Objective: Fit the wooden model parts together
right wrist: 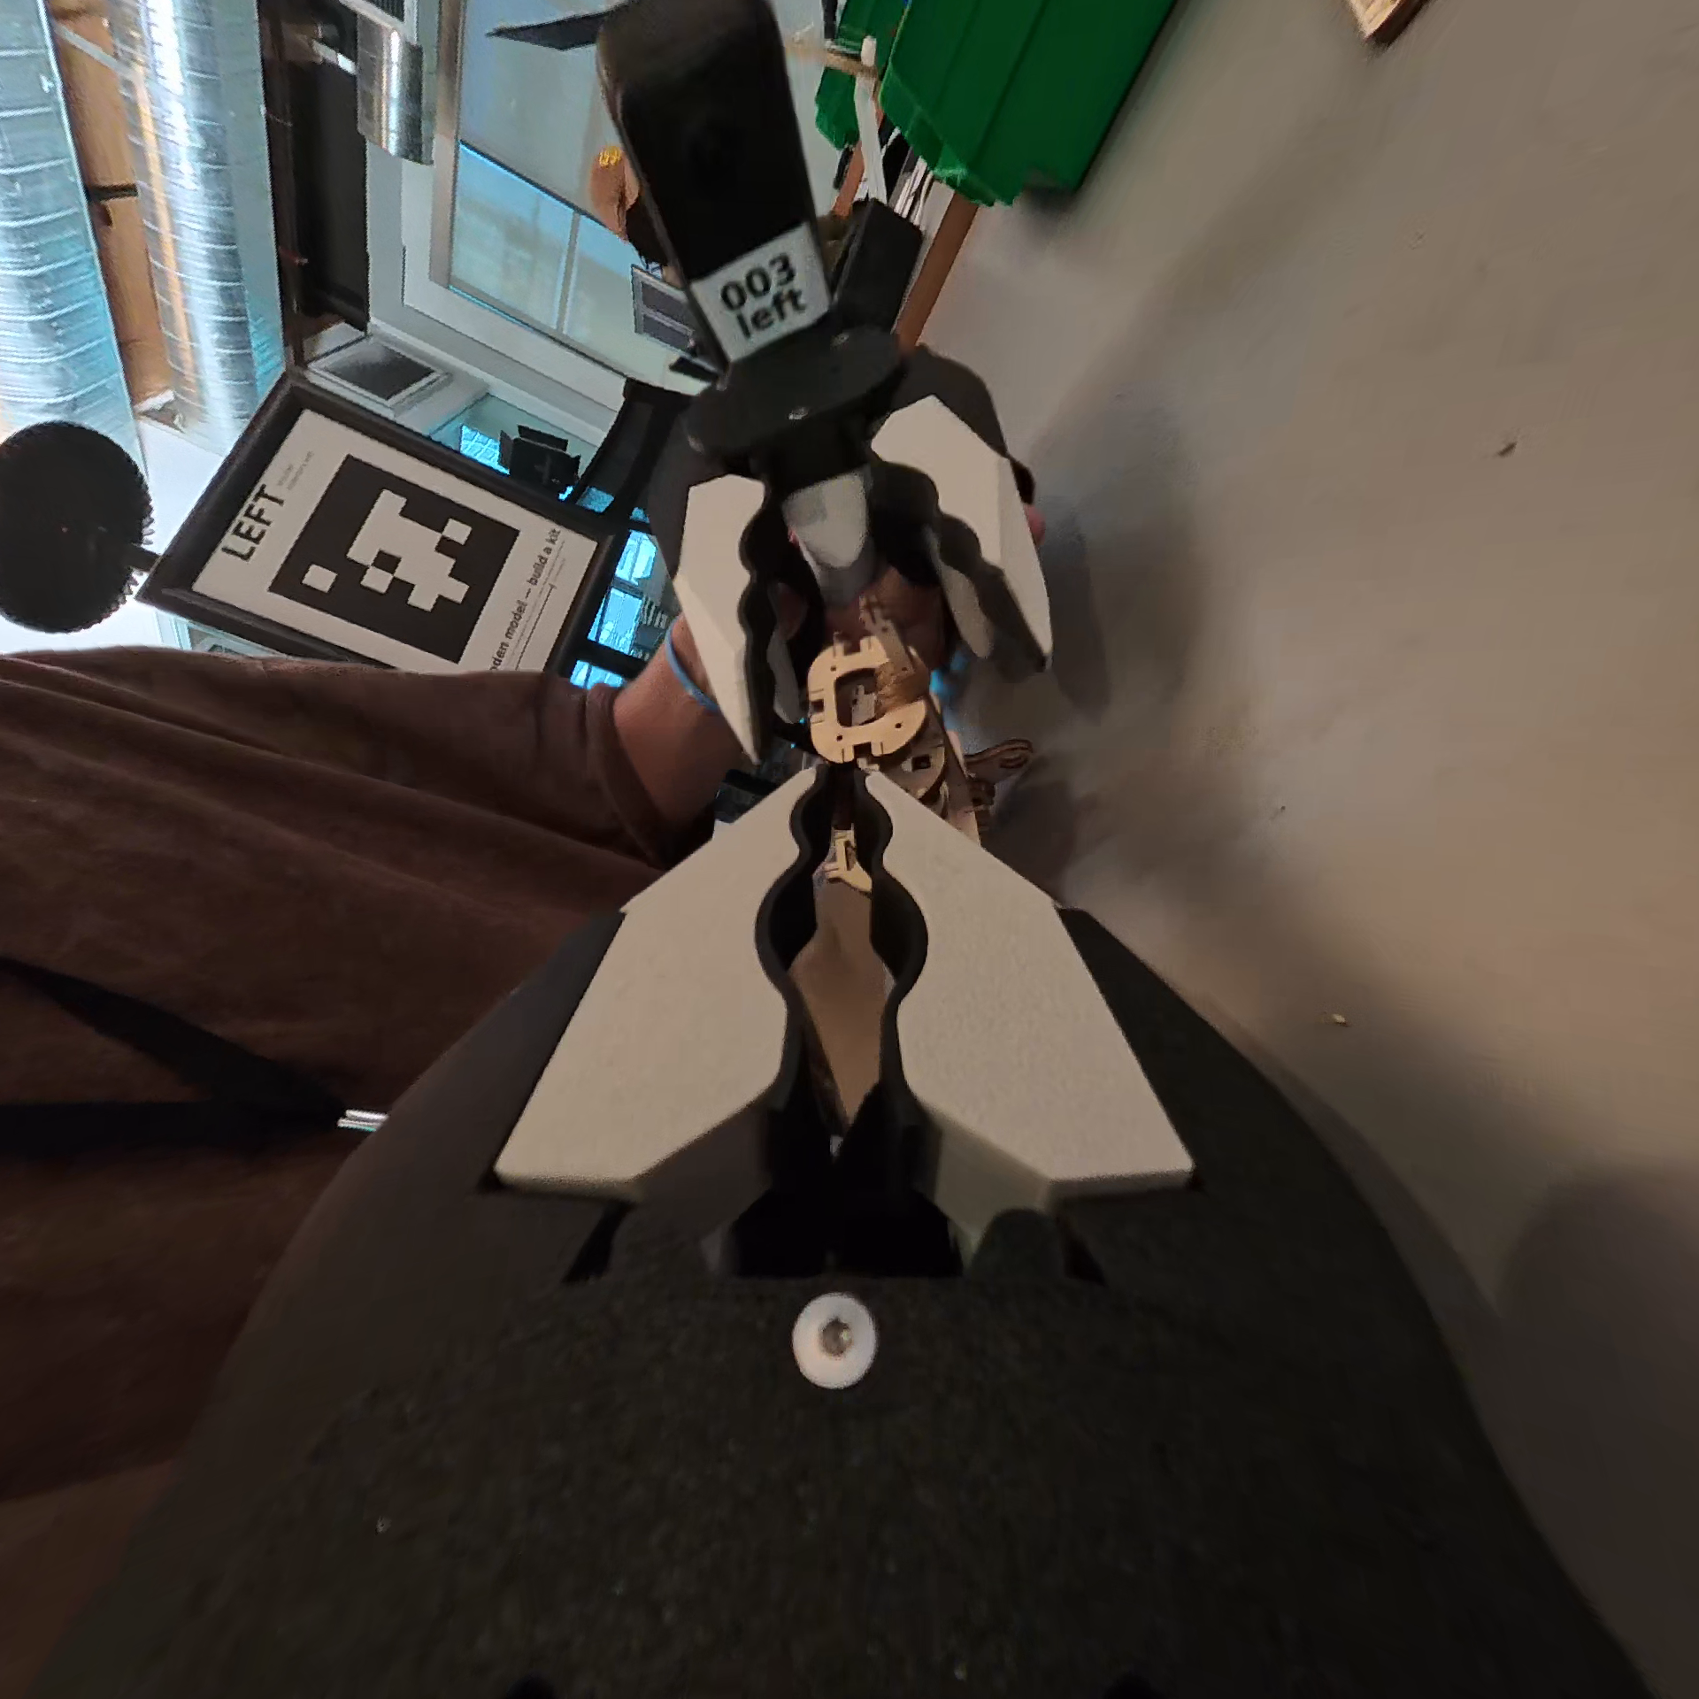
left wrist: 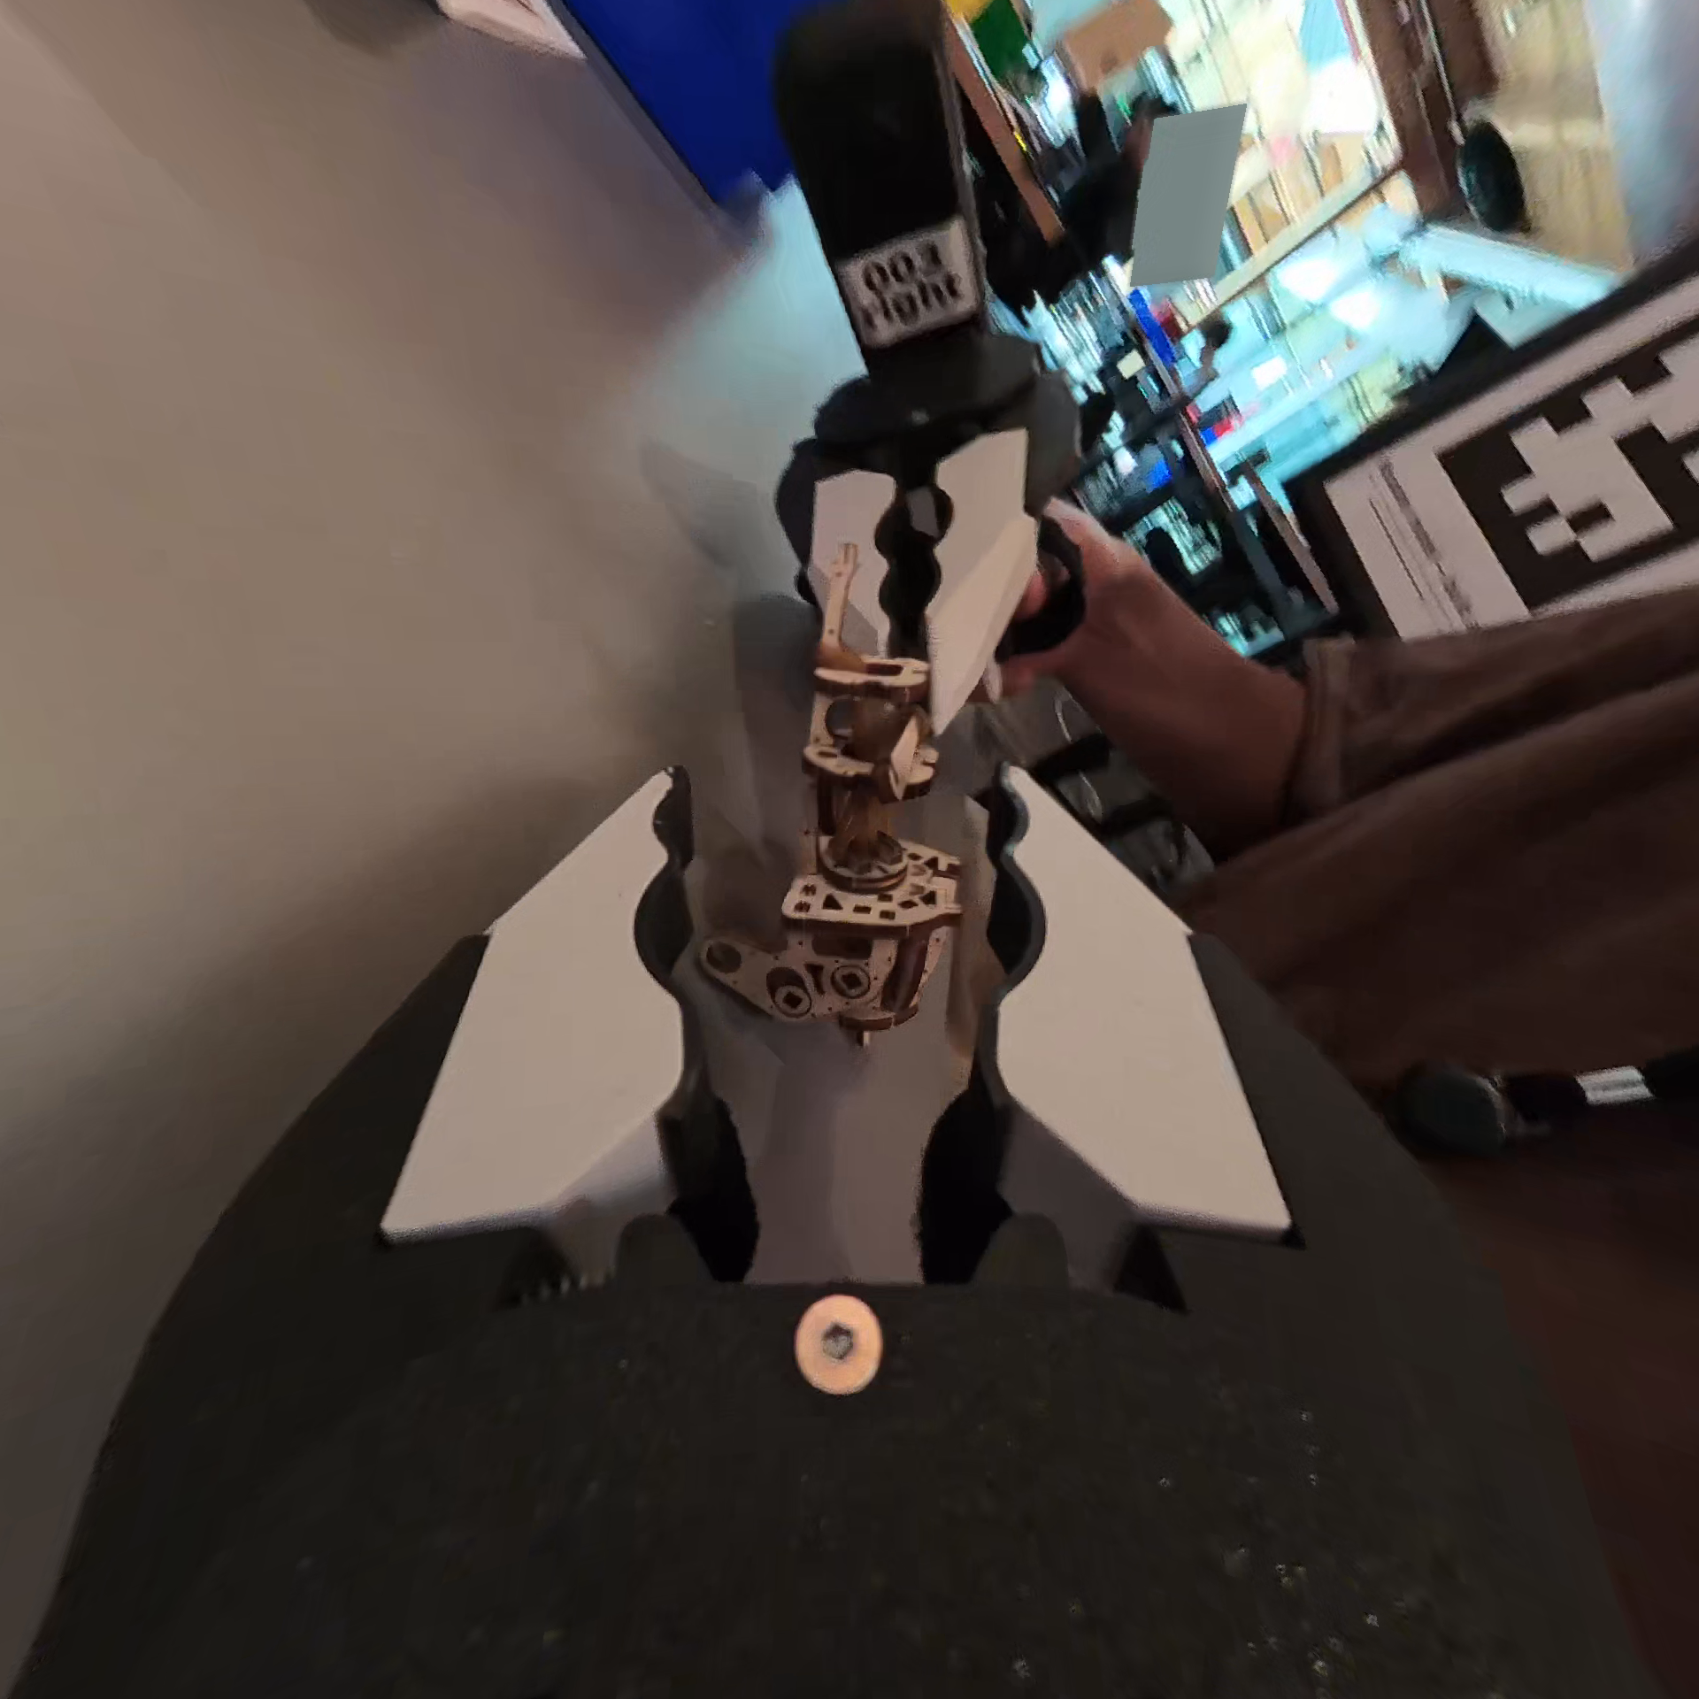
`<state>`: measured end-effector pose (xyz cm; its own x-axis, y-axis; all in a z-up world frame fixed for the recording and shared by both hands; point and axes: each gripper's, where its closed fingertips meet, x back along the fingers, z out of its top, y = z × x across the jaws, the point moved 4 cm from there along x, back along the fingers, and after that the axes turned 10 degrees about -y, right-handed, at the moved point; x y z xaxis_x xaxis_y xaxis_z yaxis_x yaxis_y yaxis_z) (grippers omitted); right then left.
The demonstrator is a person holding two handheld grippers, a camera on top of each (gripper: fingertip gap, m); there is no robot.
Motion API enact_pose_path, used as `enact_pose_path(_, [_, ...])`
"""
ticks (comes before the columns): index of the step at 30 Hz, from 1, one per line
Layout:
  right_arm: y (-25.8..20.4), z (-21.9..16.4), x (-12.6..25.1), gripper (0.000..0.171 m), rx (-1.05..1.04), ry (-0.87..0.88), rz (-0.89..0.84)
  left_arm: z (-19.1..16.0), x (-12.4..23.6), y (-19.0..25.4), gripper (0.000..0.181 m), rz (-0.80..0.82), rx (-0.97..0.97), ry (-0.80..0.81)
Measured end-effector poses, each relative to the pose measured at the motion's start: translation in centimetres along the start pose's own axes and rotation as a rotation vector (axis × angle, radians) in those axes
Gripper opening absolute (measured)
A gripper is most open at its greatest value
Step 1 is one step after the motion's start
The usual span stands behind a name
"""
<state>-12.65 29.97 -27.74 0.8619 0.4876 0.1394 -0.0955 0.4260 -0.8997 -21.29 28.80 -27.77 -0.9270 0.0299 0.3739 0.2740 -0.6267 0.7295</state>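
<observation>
The wooden model (left wrist: 864, 919) is a small laser-cut assembly with a wide plate base, a round middle section and a thin stick at its far end. My left gripper (left wrist: 841, 791) stands open, its fingers wide on either side of the base with small gaps showing. My right gripper (right wrist: 843, 786) is shut on a thin part of the model (right wrist: 860, 708), whose C-shaped plate faces this camera. The right gripper also shows in the left wrist view (left wrist: 883, 653), meeting the model's far end. The left gripper shows in the right wrist view (right wrist: 896, 703), straddling the model.
A grey table surface (left wrist: 276, 644) lies beside the grippers and also shows in the right wrist view (right wrist: 1379, 735). A framed marker board (right wrist: 386, 542) stands behind. Green bins (right wrist: 993, 92) sit at the table's far end. A brown sleeve (left wrist: 1471, 827) reaches in from the side. Both grippers' tips are close together, under 4 cm apart.
</observation>
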Motion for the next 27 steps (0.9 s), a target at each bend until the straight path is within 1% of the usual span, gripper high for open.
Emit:
enact_pose_path(2, [-0.1,-0.1,-0.2,0.003,0.006,-0.018,-0.001,0.0,-0.7,0.3,0.06,-0.072,-0.015,-0.068])
enact_pose_path(5, [0.0,-0.1,-0.2,0.003,0.01,-0.022,-0.005,0.1,-1.4,0.7,0.051,-0.153,-0.023,-0.118])
enact_pose_path(10, [-0.2,0.2,-0.2,0.003,0.027,-0.01,0.001,0.2,-1.8,0.6,0.028,-0.161,-0.033,-0.135])
enact_pose_path(19, [0.4,-0.1,0.6,0.003,-0.006,0.076,-0.096,0.3,-0.8,-0.2,0.028,-0.104,0.002,-0.066])
enact_pose_path(27, [0.0,-0.5,0.7,0.003,-0.016,0.175,-0.162,0.4,-0.3,-0.6,0.028,-0.1,0.028,-0.045])
